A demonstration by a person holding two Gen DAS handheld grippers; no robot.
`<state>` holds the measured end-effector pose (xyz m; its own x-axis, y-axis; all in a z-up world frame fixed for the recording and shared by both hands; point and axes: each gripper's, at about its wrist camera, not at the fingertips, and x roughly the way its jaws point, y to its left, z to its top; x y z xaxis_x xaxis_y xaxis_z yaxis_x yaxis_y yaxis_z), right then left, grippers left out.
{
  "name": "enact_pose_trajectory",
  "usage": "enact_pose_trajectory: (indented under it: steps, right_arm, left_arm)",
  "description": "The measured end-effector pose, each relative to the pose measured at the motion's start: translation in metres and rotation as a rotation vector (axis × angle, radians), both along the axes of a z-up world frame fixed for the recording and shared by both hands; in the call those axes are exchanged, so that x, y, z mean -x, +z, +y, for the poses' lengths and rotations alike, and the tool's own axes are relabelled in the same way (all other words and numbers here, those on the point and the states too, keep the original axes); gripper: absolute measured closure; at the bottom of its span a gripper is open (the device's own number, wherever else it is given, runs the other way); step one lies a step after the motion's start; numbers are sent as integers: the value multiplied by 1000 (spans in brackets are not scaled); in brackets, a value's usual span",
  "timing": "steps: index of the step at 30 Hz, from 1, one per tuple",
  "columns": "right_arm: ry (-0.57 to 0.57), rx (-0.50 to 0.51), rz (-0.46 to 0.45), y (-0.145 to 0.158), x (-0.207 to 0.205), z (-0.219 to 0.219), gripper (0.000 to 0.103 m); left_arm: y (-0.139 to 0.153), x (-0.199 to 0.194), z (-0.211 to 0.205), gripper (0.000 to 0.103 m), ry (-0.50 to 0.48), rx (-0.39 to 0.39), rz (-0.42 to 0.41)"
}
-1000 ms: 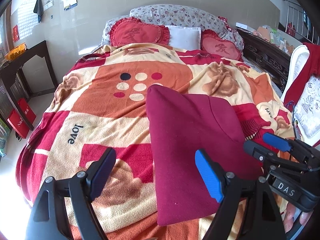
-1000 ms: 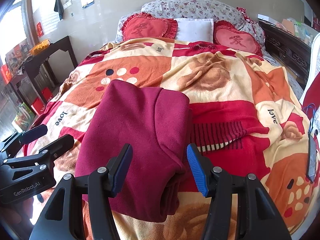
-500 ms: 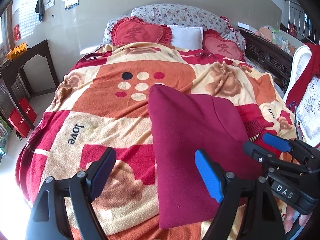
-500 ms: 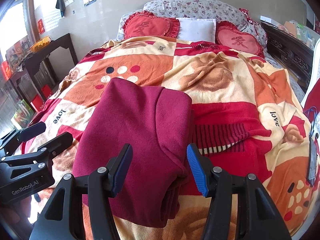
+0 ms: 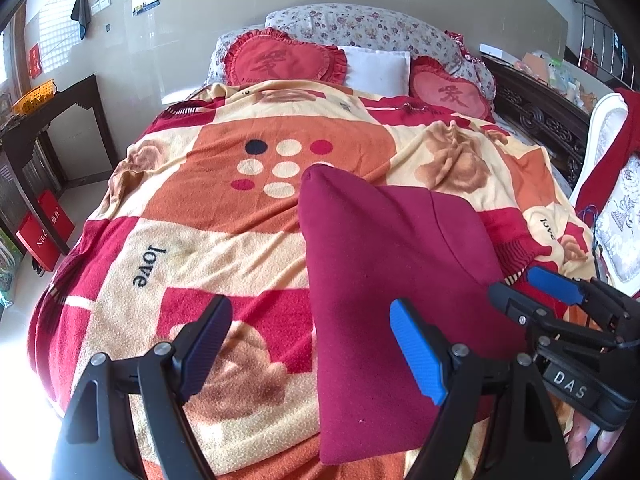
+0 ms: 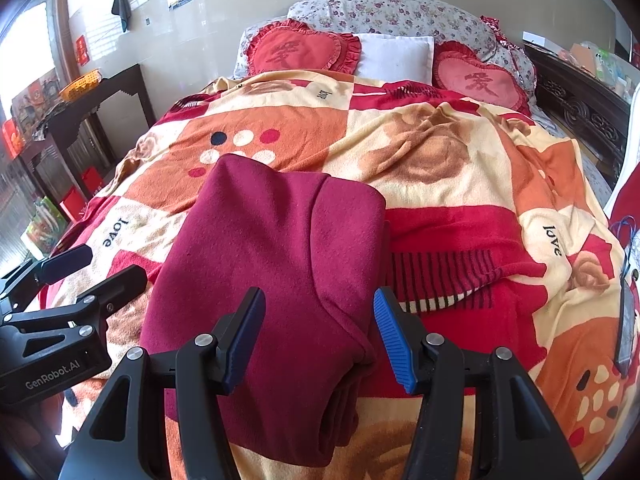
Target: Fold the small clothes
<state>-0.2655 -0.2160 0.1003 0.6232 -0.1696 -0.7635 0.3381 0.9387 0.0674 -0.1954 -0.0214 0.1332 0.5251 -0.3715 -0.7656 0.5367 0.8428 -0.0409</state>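
A dark red garment [image 5: 384, 280] lies folded into a long rectangle on the patterned blanket [image 5: 224, 240], near the foot of the bed. My left gripper [image 5: 310, 350] hovers over its left edge, open, with one finger over the blanket and the other over the cloth. In the right wrist view the garment [image 6: 280, 248] shows its thick folded edge on the right. My right gripper [image 6: 319, 340] hangs open above that edge, pads clear of the cloth. Each gripper shows in the other's view: the right gripper [image 5: 560, 300] and the left gripper [image 6: 64, 276].
Two red heart cushions [image 6: 300, 50], a white pillow [image 6: 394, 56] and a floral pillow sit at the head of the bed. A dark side table [image 5: 48, 116] and red bags [image 5: 44, 232] stand on the left. A carved wooden rail [image 5: 540, 120] and a white chair [image 5: 608, 184] are on the right.
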Motion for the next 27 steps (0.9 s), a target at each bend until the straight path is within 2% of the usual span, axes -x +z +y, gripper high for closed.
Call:
enact_pose_trajectory:
  steps: [27]
  right_arm:
    - [1, -5, 10, -5, -5, -1, 64]
  left_arm:
    - [-6, -6, -5, 18, -8, -8, 14]
